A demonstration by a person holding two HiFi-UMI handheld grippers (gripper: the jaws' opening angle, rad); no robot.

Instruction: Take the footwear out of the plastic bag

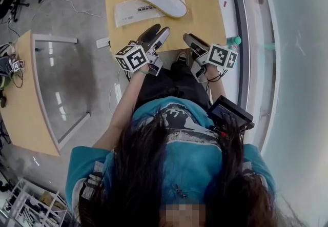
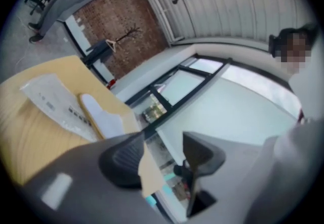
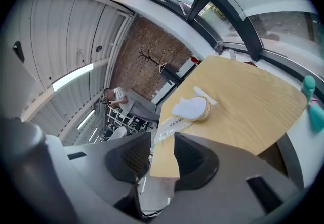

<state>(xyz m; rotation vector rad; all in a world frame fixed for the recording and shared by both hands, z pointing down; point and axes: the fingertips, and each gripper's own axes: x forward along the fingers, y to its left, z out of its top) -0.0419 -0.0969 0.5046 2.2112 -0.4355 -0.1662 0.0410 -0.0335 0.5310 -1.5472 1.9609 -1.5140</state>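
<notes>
Your left gripper (image 1: 157,31): jaws apart, nothing between them. Your right gripper (image 1: 188,39): jaws apart by a narrower gap, also empty. Both sit side by side at the near edge of the table (image 1: 202,8). Farther up the table, the white slipper (image 1: 163,2) lies outside the plastic bag (image 1: 128,12), resting across the flat bag's right end, well apart from both grippers.
</notes>
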